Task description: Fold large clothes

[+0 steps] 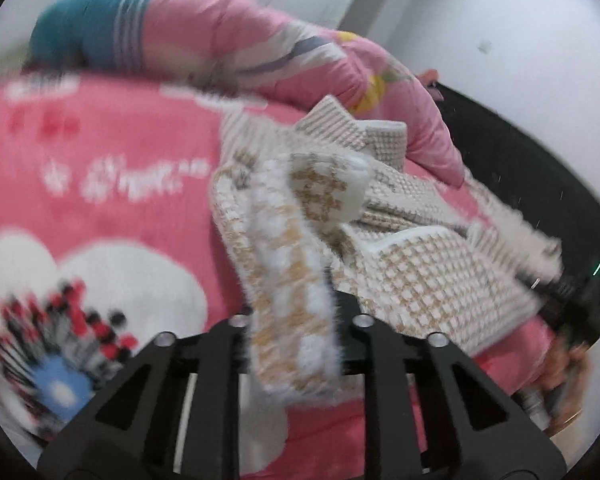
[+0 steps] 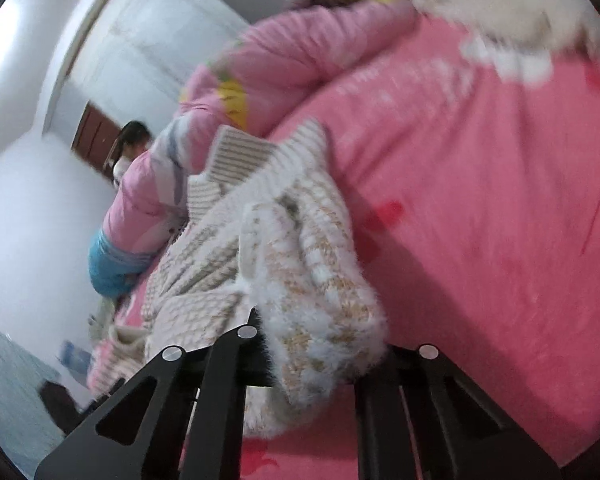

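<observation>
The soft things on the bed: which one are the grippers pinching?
The fuzzy white-and-tan knitted sweater. Both the left gripper and right gripper pinch it; the pink quilt and pink blanket lie untouched.

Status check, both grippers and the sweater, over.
Left gripper and right gripper each shut on fuzzy sweater. Sweater bunched on pink blanket. Pink quilt heaped behind.

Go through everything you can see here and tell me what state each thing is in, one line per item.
Left gripper: shut on the fuzzy cuff.
Right gripper: shut on a fuzzy edge.
Cream and tan knit garment: crumpled, partly lifted off the bed.
Pink blanket: spread flat under the garment.
Pink quilt: bunched up behind.
</observation>
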`<state>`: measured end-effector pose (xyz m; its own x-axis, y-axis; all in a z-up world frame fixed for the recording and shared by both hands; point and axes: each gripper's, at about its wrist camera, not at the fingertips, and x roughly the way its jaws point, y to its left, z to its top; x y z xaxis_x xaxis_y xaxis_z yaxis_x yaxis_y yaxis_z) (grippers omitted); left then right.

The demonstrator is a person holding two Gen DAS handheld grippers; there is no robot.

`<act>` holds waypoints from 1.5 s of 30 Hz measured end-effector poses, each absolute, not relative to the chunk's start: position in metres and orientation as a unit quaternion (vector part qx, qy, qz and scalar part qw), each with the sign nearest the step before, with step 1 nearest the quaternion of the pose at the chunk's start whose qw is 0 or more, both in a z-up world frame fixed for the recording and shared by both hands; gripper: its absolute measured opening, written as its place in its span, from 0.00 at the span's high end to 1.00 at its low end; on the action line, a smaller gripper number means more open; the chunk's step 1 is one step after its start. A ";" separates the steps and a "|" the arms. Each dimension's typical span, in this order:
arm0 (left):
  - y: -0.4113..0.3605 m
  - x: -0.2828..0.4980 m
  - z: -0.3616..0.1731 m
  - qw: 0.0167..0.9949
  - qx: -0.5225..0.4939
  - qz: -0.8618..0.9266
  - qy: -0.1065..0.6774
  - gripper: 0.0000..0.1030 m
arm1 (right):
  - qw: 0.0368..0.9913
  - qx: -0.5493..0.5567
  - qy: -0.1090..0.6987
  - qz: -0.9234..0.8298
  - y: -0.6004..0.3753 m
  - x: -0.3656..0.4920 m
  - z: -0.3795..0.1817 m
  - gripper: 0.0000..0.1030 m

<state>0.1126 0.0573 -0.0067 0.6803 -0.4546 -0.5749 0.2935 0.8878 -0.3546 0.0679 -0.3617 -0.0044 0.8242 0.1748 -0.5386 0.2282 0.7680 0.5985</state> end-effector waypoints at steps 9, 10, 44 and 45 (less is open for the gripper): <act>0.088 0.073 0.038 0.916 -0.122 -0.226 0.308 0.89 | 0.906 0.324 0.271 0.032 -0.349 0.020 0.036 0.91; 0.095 0.066 0.038 0.914 -0.122 -0.230 0.311 0.89 | 0.905 0.323 0.274 0.036 -0.348 0.011 0.036 0.91; 0.075 0.095 -0.016 0.910 0.004 -0.163 0.380 0.31 | 0.896 0.123 0.426 0.020 -0.270 0.052 0.009 0.44; 0.075 0.099 -0.017 0.910 0.005 -0.162 0.381 0.31 | 0.895 0.119 0.428 0.024 -0.266 0.058 0.009 0.44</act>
<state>0.0985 0.0751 -0.0169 0.6569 -0.2912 -0.6955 0.2981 0.9476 -0.1151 0.0576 -0.2664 0.0086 0.6318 0.1453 -0.7614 0.0587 0.9705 0.2339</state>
